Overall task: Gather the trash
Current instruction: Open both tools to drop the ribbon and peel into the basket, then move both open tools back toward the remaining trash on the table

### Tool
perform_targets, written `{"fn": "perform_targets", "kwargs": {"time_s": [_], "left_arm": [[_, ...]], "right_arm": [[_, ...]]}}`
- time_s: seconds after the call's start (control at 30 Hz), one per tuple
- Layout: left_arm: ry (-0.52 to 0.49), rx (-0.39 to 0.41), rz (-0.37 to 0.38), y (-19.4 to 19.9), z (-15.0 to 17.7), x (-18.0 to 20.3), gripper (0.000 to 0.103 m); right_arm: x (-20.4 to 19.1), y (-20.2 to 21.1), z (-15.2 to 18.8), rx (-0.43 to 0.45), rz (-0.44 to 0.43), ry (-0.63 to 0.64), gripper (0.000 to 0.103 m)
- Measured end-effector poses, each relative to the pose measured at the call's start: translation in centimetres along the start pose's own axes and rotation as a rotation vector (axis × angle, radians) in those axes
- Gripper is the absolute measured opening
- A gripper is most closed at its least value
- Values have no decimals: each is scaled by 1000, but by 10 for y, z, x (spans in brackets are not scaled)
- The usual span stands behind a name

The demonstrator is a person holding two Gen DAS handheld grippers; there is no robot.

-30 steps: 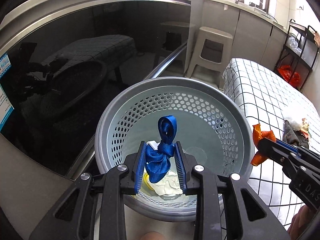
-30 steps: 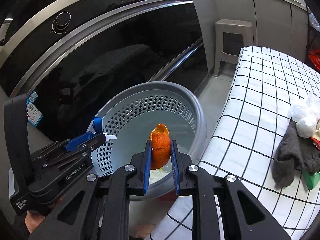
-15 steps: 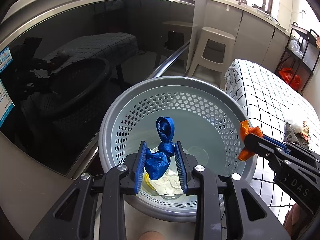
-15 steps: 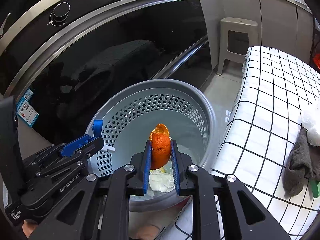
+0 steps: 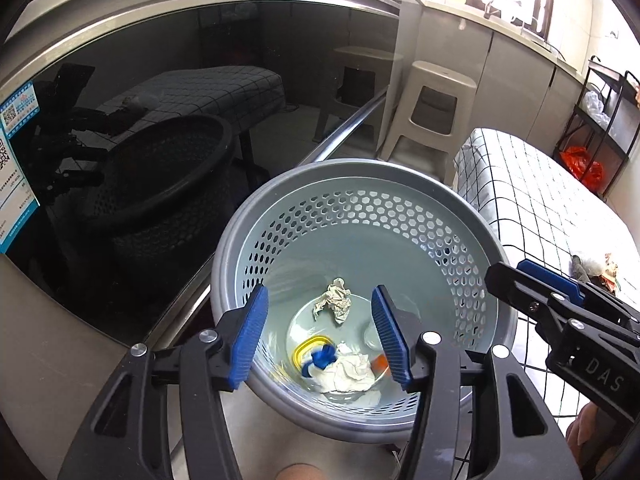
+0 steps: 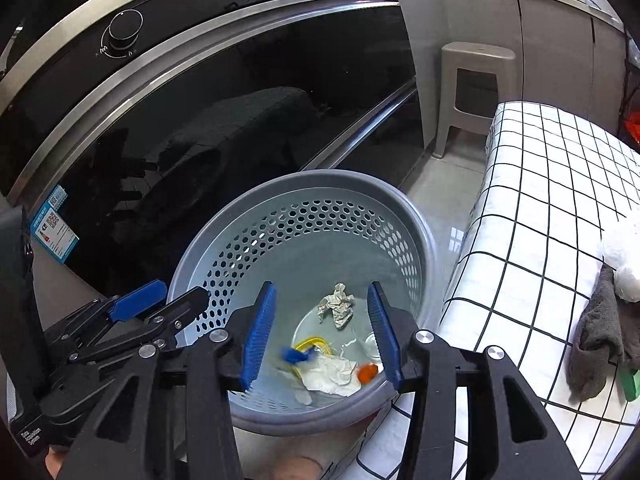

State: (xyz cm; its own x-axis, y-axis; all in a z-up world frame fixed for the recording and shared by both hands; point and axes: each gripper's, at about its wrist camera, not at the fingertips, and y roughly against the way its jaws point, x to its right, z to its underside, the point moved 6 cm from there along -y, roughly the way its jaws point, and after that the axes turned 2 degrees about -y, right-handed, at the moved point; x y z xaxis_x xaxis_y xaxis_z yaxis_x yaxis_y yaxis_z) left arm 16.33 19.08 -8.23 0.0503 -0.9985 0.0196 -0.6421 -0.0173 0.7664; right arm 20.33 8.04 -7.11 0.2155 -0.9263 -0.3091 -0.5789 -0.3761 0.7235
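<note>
Grey basket [image 5: 248, 248] holds trash; both grippers spread.

place: home kitchen | ahead-left of the fingers: black glass oven front [image 6: 224, 92] with a control knob [image 6: 120, 36] and steel trim | ahead-right: beige plastic stool [image 6: 472, 92] against cabinets, counter [image 5: 480, 12] under a bright window | right: table with checked cloth [image 6: 560, 208] | below the fingers: perforated grey bin [image 5: 360, 216]

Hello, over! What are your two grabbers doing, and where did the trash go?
Left gripper open, empty. Right gripper open, empty. Blue strap and orange peel down in the basket with crumpled paper. Nothing blocking.
</note>
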Motion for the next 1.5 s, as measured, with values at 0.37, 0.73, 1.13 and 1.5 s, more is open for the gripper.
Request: {"fn": "perform_targets", "kwargs": {"time_s": [0.37,0.73,1.13,1.5], "left_arm": [[1,8,2,3,-1,2,58],[-36,26,22,11,1,22,61],[-92,41,50,20,4,52,64],[-172,66,90,30,9,102,69]], "right_arm": [[3,5,3,2,8,-9,46],[20,28,11,32,34,-49,46],[48,62,24,61,94,-70,46],[88,109,36,108,171,-106,46]]}}
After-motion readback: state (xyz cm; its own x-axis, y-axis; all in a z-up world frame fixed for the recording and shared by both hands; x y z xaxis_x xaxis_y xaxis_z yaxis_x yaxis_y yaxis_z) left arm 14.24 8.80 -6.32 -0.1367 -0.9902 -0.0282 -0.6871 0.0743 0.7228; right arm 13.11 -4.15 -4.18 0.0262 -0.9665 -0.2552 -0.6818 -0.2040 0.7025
